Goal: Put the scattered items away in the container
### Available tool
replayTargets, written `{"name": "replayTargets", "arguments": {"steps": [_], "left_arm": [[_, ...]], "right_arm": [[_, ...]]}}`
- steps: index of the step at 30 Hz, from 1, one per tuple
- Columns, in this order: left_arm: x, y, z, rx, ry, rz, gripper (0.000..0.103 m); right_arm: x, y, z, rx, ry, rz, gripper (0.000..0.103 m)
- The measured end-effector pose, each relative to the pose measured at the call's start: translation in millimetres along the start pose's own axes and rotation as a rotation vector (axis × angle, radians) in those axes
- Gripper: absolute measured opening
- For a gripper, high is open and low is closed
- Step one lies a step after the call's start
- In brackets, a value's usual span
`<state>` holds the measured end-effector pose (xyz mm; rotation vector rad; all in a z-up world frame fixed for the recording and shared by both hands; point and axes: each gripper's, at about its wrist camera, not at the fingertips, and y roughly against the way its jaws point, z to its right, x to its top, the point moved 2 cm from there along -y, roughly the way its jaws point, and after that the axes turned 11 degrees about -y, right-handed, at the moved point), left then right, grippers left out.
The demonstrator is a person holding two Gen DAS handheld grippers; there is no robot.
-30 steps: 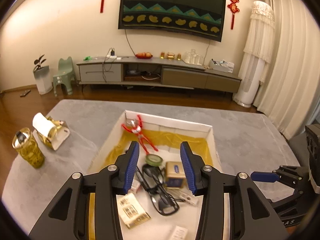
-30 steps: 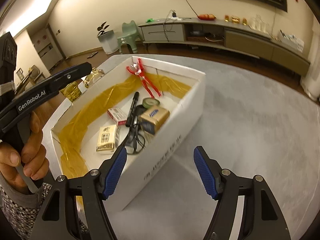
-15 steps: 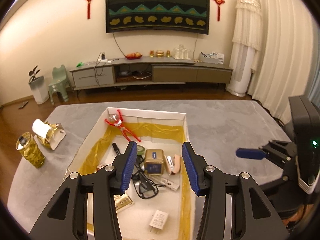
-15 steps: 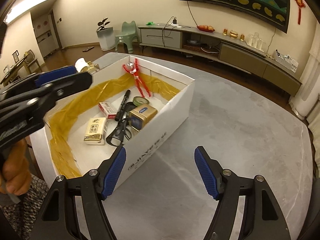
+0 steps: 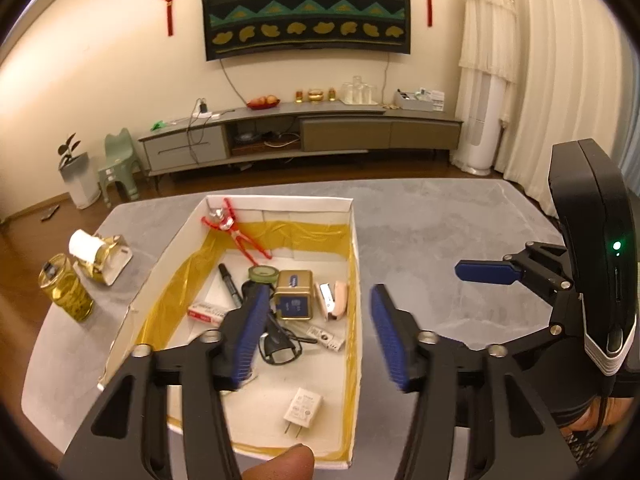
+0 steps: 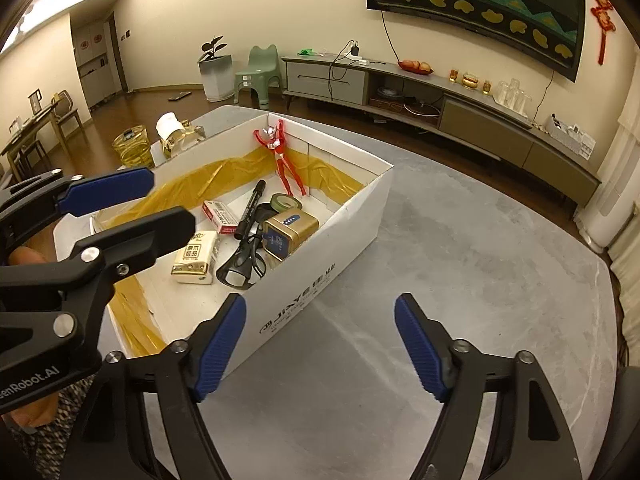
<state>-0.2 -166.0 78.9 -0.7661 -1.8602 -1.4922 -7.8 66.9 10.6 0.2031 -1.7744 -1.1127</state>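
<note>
Scanning from the left edge of the desk, we find what looks like the only loose things: a yellow-green jar and, just beside it, a gold holder with a white roll, both well apart from the white box that serves as container. Our left hand-held gripper hangs over the box's near right wall with its jaws apart and nothing between them; below it lie the gold tin, the marker, whose long axis runs up the box towards the red figure, and the white plug. Our right hand-held gripper, also spread and empty, sits over bare desk right of the box. We judge the left the nearer one for the jar.
</note>
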Motion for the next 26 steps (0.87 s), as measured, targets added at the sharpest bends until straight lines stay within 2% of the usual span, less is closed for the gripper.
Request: {"name": "replayTargets", "arguments": {"steps": [12,20,26], "left_arm": [[-15,-4,-12,0.008,0.038,-0.035,0.066],[-19,-3,-14,-0.009,0.051,-0.036,0.067],[-21,3,-11,-0.005,0.046,-0.003,0.067]], "right_arm": [[-12,-18,-6,-0.052,0.056,-0.034,0.079],[-19,-27,-9,-0.081,0.090,-0.052,0.079],[-23,-30,-11,-0.087,0.104,-0.058,0.079]]}}
